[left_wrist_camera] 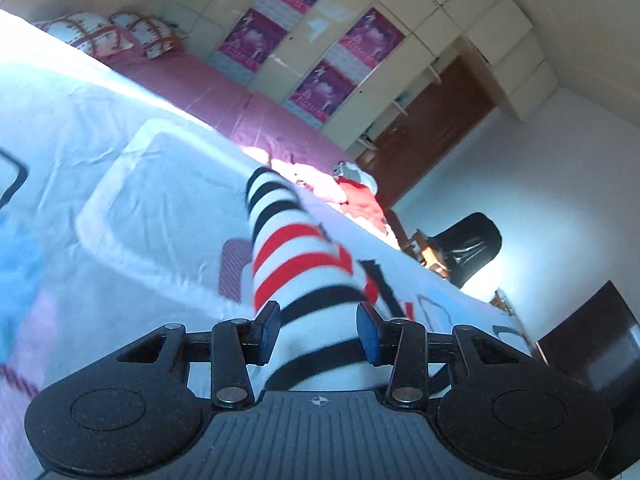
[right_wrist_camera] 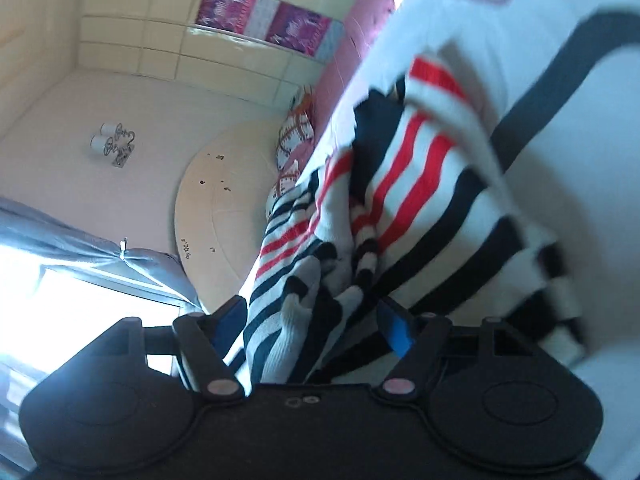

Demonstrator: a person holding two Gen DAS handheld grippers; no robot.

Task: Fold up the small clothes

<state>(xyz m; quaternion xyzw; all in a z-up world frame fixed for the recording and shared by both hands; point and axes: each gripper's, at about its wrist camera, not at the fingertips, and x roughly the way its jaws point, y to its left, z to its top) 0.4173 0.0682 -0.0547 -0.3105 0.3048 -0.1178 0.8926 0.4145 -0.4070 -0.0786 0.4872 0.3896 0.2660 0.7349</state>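
A small striped garment (left_wrist_camera: 296, 256), white with black and red bands, lies on the pale printed bedsheet (left_wrist_camera: 120, 168). My left gripper (left_wrist_camera: 319, 326) has its jaws apart on either side of a fold of the garment; the cloth runs between the blue pads (left_wrist_camera: 368, 336). In the right wrist view the same garment (right_wrist_camera: 420, 184) is bunched and lifted off the sheet. My right gripper (right_wrist_camera: 316, 320) has bunched cloth between its blue pads (right_wrist_camera: 394, 328), jaws fairly wide around it.
A pink bed cover (left_wrist_camera: 224, 92) lies beyond the sheet, with patterned pillows (left_wrist_camera: 120, 34) at its head. A pile of red and white clothes (left_wrist_camera: 352, 192) sits at the bed's far edge. A wardrobe with posters (left_wrist_camera: 320, 40), a black chair (left_wrist_camera: 476, 244) and a window (right_wrist_camera: 60, 312) surround the bed.
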